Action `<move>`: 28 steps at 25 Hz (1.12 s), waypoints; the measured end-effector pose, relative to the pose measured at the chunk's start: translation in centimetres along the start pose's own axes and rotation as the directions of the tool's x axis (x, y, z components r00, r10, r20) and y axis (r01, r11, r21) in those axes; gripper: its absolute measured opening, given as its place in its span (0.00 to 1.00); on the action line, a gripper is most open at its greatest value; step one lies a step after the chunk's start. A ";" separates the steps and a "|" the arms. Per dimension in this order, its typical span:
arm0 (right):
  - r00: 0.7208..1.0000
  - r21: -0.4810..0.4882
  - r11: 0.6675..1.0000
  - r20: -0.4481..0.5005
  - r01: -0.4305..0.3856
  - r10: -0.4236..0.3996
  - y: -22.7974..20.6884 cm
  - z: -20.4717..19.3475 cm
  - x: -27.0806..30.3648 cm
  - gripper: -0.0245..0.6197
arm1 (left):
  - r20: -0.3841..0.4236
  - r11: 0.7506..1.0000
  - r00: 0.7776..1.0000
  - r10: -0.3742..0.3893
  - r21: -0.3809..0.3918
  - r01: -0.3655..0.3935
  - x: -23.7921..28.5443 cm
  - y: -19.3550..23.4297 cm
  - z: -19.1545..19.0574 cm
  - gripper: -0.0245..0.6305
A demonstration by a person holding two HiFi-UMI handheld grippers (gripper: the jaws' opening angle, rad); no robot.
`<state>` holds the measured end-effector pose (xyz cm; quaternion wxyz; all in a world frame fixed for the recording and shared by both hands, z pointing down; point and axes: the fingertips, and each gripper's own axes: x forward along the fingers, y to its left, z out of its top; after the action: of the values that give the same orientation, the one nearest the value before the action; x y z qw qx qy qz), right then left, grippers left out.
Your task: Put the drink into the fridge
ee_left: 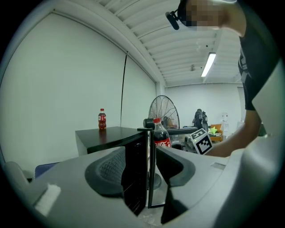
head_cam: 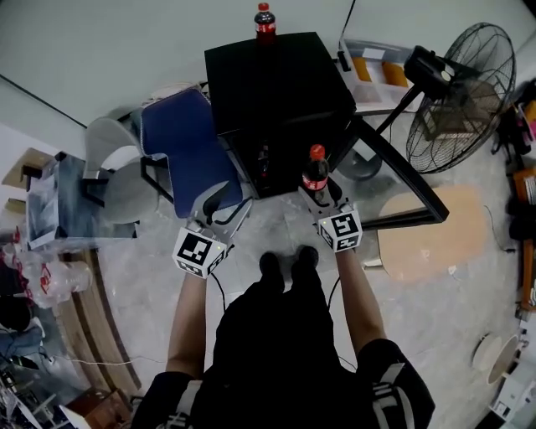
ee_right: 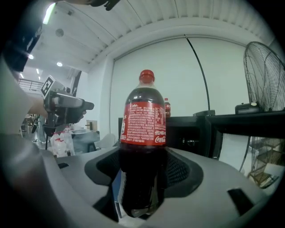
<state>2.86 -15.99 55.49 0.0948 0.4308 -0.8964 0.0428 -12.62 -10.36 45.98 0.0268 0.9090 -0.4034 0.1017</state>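
Head view: right tongs (head_cam: 320, 199) are clamping the red-capped plastic cola bottle (head_cam: 315, 174) upright toward the open black fridge (head_cam: 276, 92) for loading; left tongs (head_cam: 213, 211) are hanging released.

A red label (ee_right: 143, 122) on the bottle (ee_right: 142, 178) reads "Coke" at its top left edge and carries the white Coca-Cola script at its lower right, as the right gripper view shows; the block of small white print between the two is too fine to read. Part of the same script shows on that label in the left gripper view. The second bottle (head_cam: 265, 23), atop the fridge (head_cam: 276, 84), wears a red label too small to read.
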 end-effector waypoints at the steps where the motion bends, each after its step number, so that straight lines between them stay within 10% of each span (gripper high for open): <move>1: 1.000 0.003 1.000 -0.006 0.001 -0.001 -0.1 -0.6 0.2 0.49 | -0.003 1.000 1.000 -0.001 -0.001 0.001 0.3 0.0 -0.3 0.35; 28: 0.992 -0.054 0.995 0.092 -0.086 0.091 -5.1 -13.8 13.5 0.49 | -0.053 0.998 0.997 0.052 0.024 -0.051 9.6 2.1 -13.5 0.35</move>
<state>0.42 -27.32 71.74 0.0611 0.3896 -0.9189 0.0044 -10.05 -16.98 61.15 0.0248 0.8955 -0.4246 0.1313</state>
